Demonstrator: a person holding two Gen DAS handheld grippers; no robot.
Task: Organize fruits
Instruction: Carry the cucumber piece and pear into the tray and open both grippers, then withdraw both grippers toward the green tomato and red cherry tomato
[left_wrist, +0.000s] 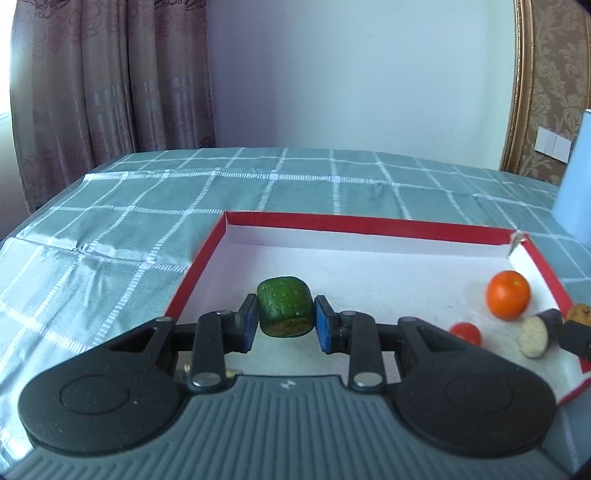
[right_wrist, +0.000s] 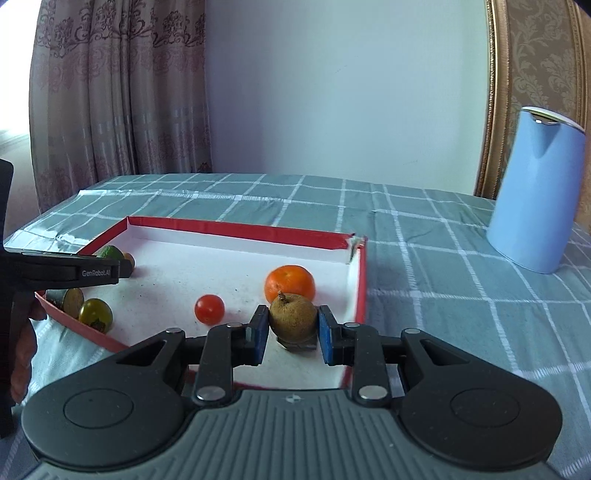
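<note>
A red-rimmed white tray (left_wrist: 354, 223) lies on the checked cloth; it also shows in the right wrist view (right_wrist: 236, 230). My left gripper (left_wrist: 284, 325) is shut on a green cucumber chunk (left_wrist: 284, 308) over the tray's left part. My right gripper (right_wrist: 292, 328) is shut on a brown pear-like fruit (right_wrist: 292, 315) over the tray's right part. In the tray lie an orange (right_wrist: 290, 282), a cherry tomato (right_wrist: 209, 309), a green tomato (right_wrist: 96, 314) and a cut piece (right_wrist: 72, 300). The left view shows the orange (left_wrist: 508, 294), the tomato (left_wrist: 466, 332) and an eggplant piece (left_wrist: 537, 332).
A light blue jug (right_wrist: 535, 192) stands on the cloth right of the tray. The left gripper's body (right_wrist: 66, 271) reaches in from the left of the right wrist view. Curtains and a wall stand behind the table.
</note>
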